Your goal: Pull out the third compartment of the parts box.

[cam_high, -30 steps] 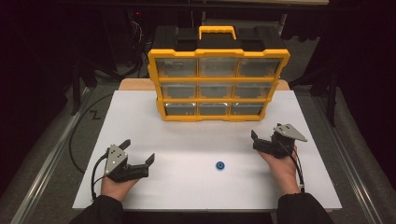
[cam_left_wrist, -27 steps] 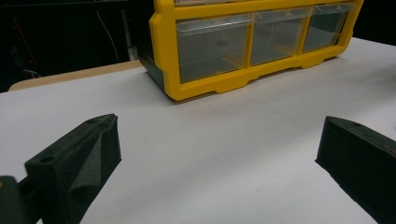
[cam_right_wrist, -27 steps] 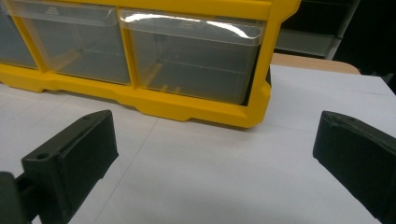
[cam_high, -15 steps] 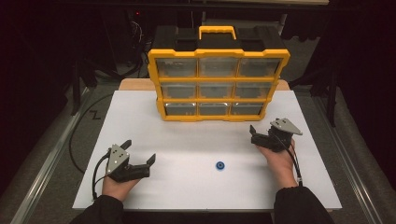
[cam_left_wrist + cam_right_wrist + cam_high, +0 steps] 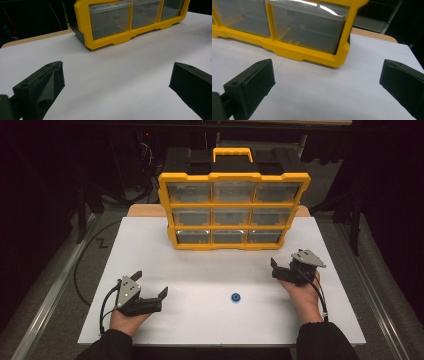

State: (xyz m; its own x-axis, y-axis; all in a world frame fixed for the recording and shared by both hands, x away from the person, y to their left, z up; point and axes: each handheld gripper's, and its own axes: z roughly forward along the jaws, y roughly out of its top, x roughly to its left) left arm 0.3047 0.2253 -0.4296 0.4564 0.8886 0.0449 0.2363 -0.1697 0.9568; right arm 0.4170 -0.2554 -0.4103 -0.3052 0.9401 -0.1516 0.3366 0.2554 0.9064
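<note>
A yellow organizer (image 5: 232, 212) with clear drawers stands upright at the back middle of the white mat (image 5: 210, 270). On the mat in front of it lies a small blue ring (image 5: 235, 297). My left gripper (image 5: 151, 283) rests at the front left, open and holding nothing. The right gripper (image 5: 282, 262) is held at the right, open and empty, pointing at the organizer's lower right corner. In the left gripper view the jaws (image 5: 117, 82) spread wide toward the organizer's bottom left drawer (image 5: 110, 22). In the right gripper view the gripper (image 5: 327, 82) faces the bottom right drawer (image 5: 307, 25) at close range.
A wooden board (image 5: 145, 210) shows behind the mat under the organizer. A black cable (image 5: 82, 265) loops on the floor to the left. The surroundings are dark, with metal rails along both sides of the table.
My right gripper has moved forward and slightly left, closer to the organizer's lower right corner. The left gripper and the blue ring have stayed put.
</note>
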